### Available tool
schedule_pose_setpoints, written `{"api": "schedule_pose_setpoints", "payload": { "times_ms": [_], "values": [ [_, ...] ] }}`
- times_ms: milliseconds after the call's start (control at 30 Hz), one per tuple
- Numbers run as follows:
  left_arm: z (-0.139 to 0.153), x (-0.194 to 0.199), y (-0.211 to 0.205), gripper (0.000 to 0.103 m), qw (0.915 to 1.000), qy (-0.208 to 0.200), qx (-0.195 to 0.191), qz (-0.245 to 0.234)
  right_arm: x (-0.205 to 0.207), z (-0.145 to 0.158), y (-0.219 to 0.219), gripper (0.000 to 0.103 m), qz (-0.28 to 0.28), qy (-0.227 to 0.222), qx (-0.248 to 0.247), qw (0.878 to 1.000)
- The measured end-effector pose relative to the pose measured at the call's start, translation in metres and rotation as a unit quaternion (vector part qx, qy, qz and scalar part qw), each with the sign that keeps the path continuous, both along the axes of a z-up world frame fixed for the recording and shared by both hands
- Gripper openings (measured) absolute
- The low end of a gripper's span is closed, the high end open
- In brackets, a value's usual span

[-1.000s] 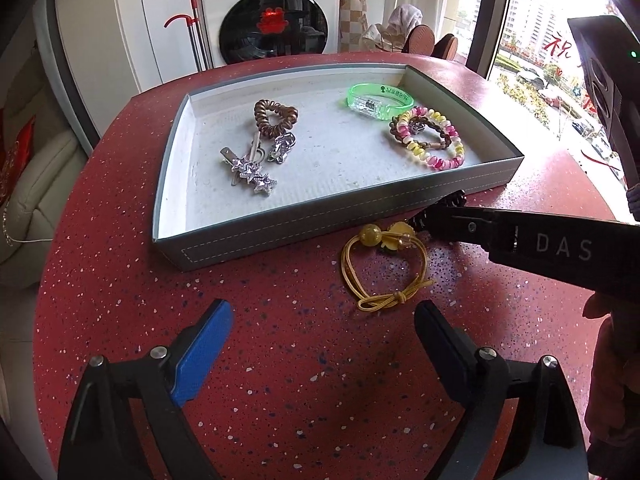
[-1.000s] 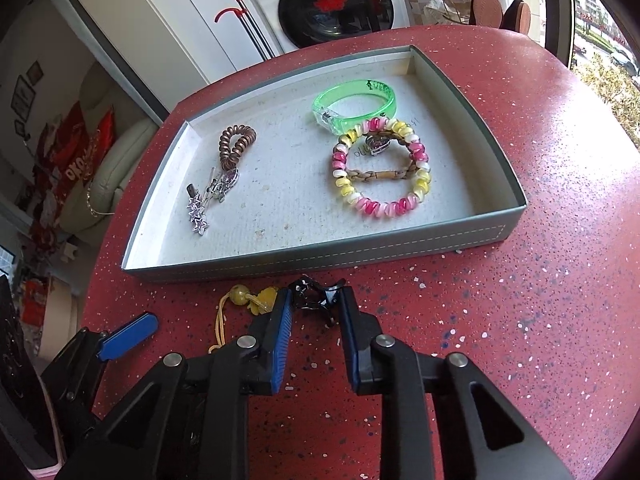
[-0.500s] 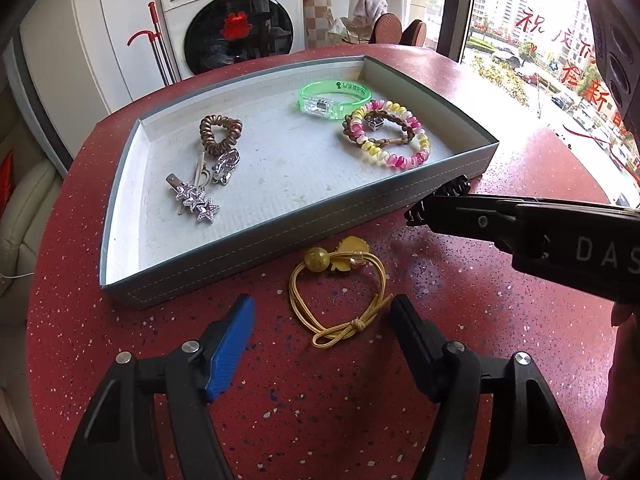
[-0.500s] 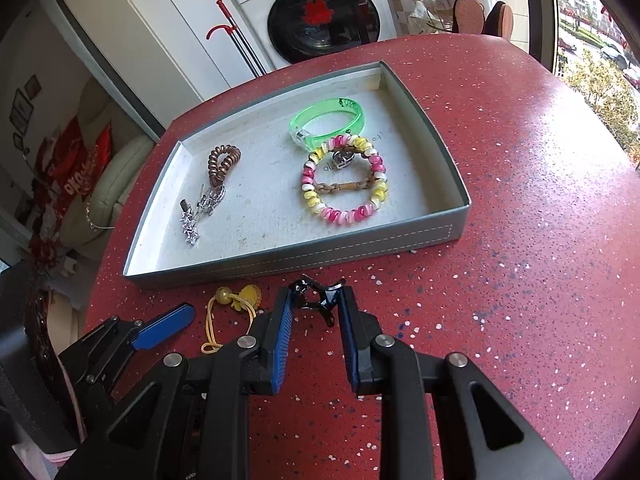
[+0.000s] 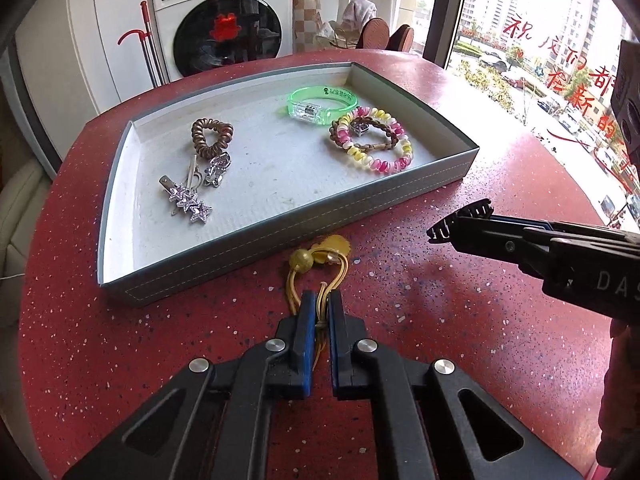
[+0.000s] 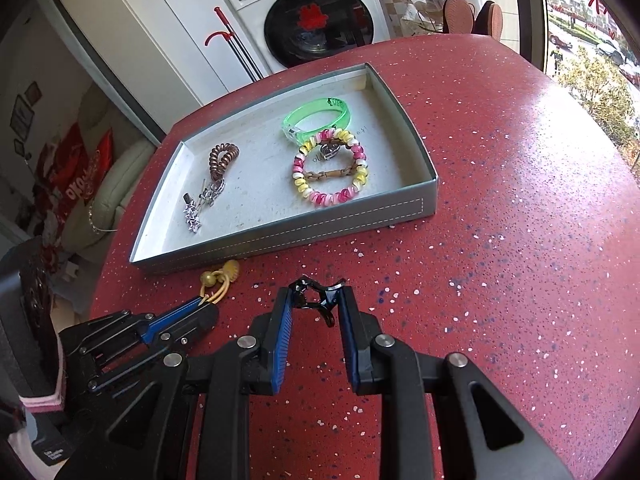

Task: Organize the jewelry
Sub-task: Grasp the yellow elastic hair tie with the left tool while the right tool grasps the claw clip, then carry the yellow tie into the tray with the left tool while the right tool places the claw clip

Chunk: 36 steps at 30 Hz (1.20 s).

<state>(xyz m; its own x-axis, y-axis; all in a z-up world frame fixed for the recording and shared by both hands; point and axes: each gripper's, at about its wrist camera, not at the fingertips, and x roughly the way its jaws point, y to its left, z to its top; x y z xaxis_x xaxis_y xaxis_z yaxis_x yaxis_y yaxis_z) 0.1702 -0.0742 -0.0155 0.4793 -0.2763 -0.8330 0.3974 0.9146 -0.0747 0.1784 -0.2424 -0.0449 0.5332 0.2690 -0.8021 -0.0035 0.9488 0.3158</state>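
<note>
A yellow hair tie (image 5: 302, 260) with a bead and flower lies on the red table just in front of the grey tray (image 5: 280, 242). My left gripper (image 5: 321, 302) is shut on its cords near the knot, and the bead end sticks out toward the tray. To the right, my right gripper (image 5: 460, 226) hovers over the table, shut on a black claw clip (image 5: 476, 210). The right wrist view shows that clip (image 6: 304, 286) pinched between the right gripper's (image 6: 316, 300) blue pads, with the left gripper (image 6: 204, 308) and the hair tie (image 6: 218, 278) at lower left.
The tray (image 6: 280, 236) holds a green bangle (image 5: 322, 100), a pink and yellow spiral bracelet (image 5: 372, 140), a brown spiral hair tie (image 5: 212, 138) and a star hair clip (image 5: 188, 200). A washing machine (image 5: 224, 28) stands behind the table and a window is to the right.
My left jaws went from wide open around the yellow hair tie to shut on its cords. The right gripper, still holding the black clip, drew away to the right.
</note>
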Motion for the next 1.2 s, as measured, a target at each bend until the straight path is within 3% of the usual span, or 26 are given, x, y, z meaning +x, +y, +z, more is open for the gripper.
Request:
{"api": "schedule_pose_setpoints", "payload": {
  "times_ms": [267, 1200],
  "values": [
    [0.015, -0.007, 0.026, 0.024, 0.9992, 0.001, -0.036, 0.016, -0.012, 0.003, -0.001, 0.025, 0.001, -0.005, 0.005, 1.000],
    [0.046, -0.018, 0.051, 0.024, 0.9976, -0.028, -0.057, 0.026, -0.027, 0.036, 0.020, 0.025, 0.022, -0.028, -0.014, 0.999]
  ]
}}
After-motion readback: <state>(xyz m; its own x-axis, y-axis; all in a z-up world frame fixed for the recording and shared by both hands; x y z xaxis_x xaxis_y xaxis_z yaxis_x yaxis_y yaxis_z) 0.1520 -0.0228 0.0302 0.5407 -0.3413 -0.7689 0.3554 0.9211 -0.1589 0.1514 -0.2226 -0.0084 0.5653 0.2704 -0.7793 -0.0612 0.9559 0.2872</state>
